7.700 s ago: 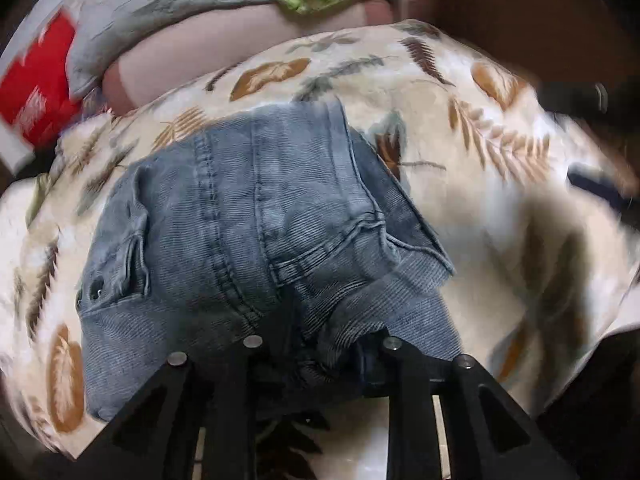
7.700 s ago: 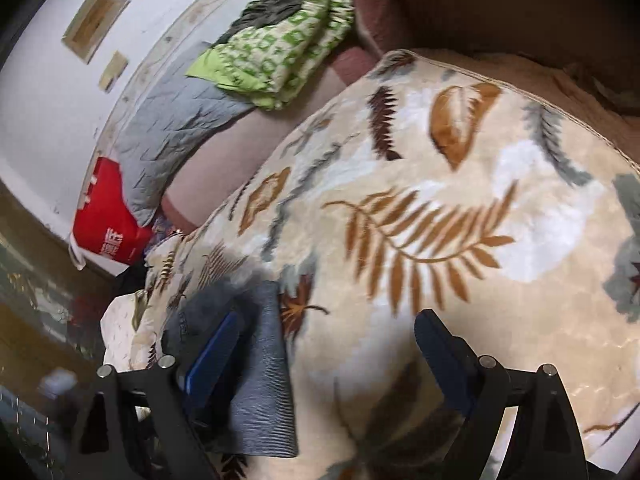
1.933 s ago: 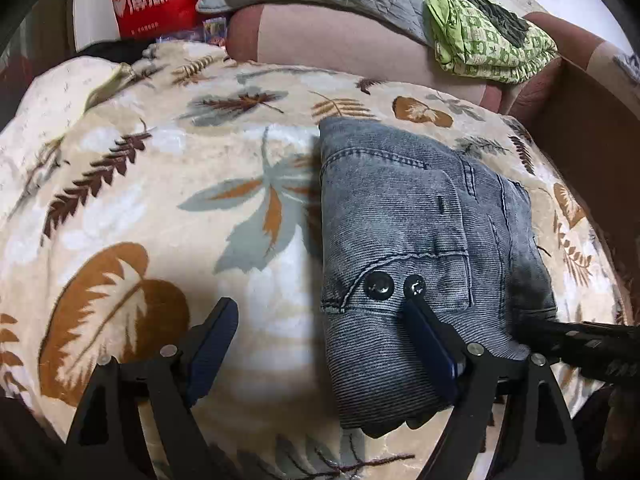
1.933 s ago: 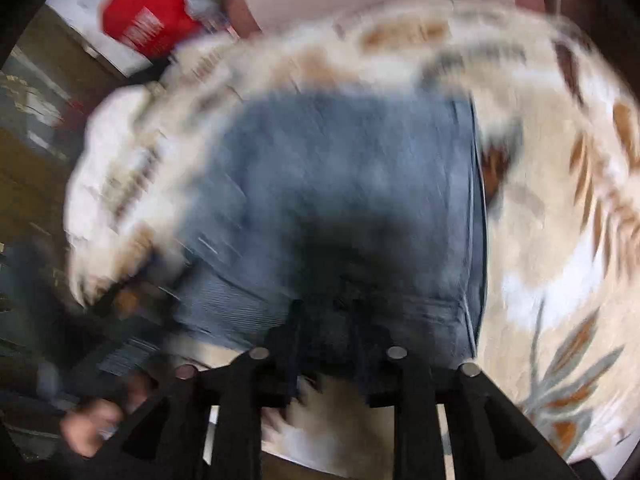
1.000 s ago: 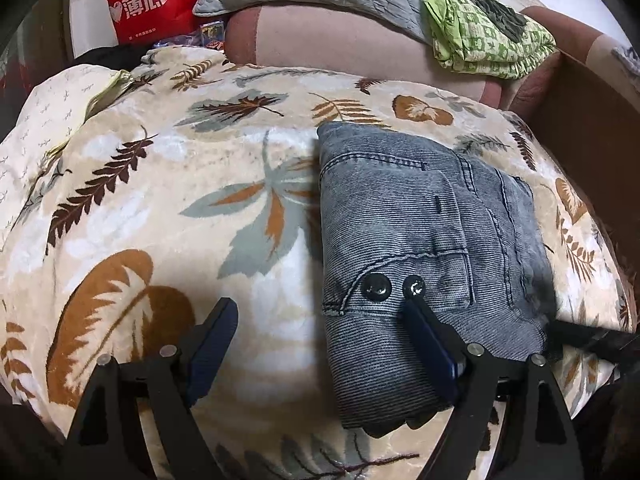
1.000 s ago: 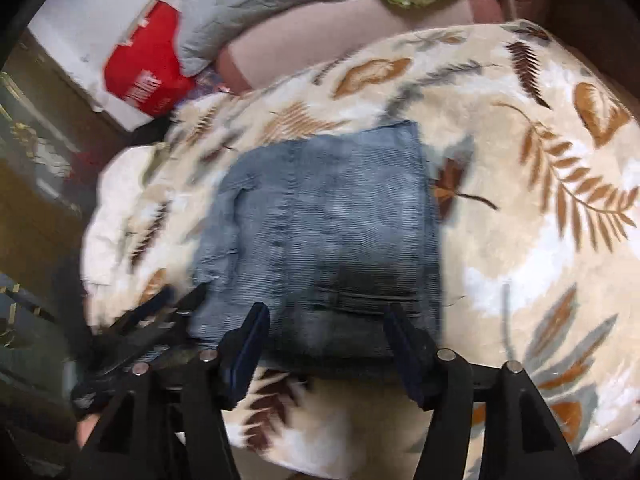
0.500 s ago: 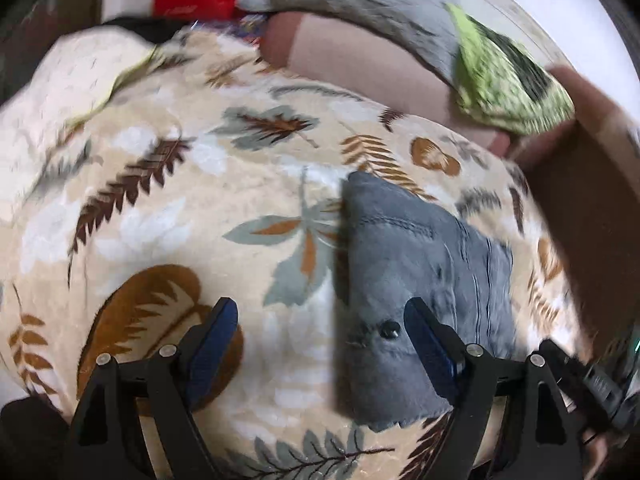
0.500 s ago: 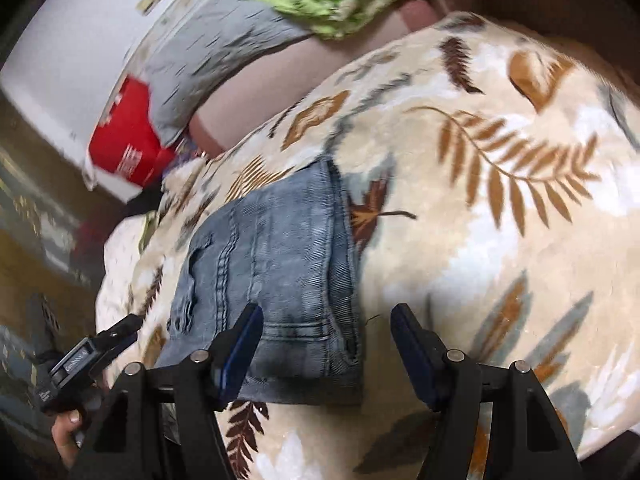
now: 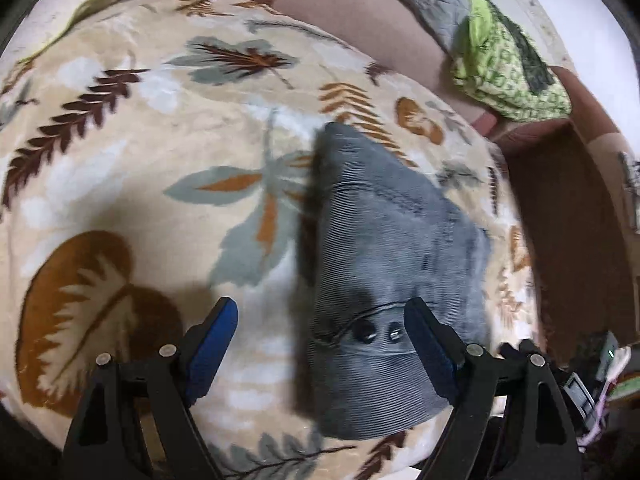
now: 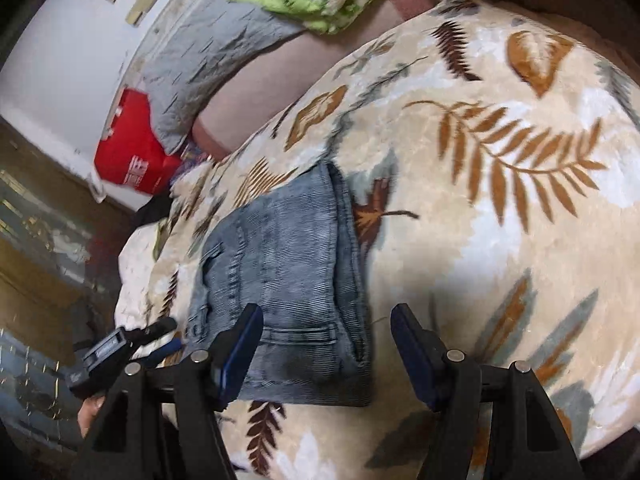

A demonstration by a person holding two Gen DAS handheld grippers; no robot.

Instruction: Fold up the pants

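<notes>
The pants (image 9: 384, 248) are grey-blue denim, folded into a compact rectangle with two dark buttons showing, and they lie on the leaf-print blanket (image 9: 120, 152). My left gripper (image 9: 320, 332) hangs open above the blanket, and only its right pad overlaps the fold's near edge in the picture. In the right wrist view the folded pants (image 10: 288, 272) lie left of centre. My right gripper (image 10: 326, 334) is open above their near right corner, with nothing pressed between the pads. The left gripper (image 10: 164, 340) shows at the lower left, held by a hand.
A pink cushion (image 9: 360, 40) with a grey quilt (image 10: 208, 48) and a green patterned cloth (image 9: 508, 68) lies behind the blanket. A red bag (image 10: 132, 152) stands by the white wall. A dark brown surface (image 9: 572, 232) borders the blanket on the right.
Both grippers have drawn back from the pants and rolled. In the left view the pants look smaller and farther off; in the right view they have slid to the left.
</notes>
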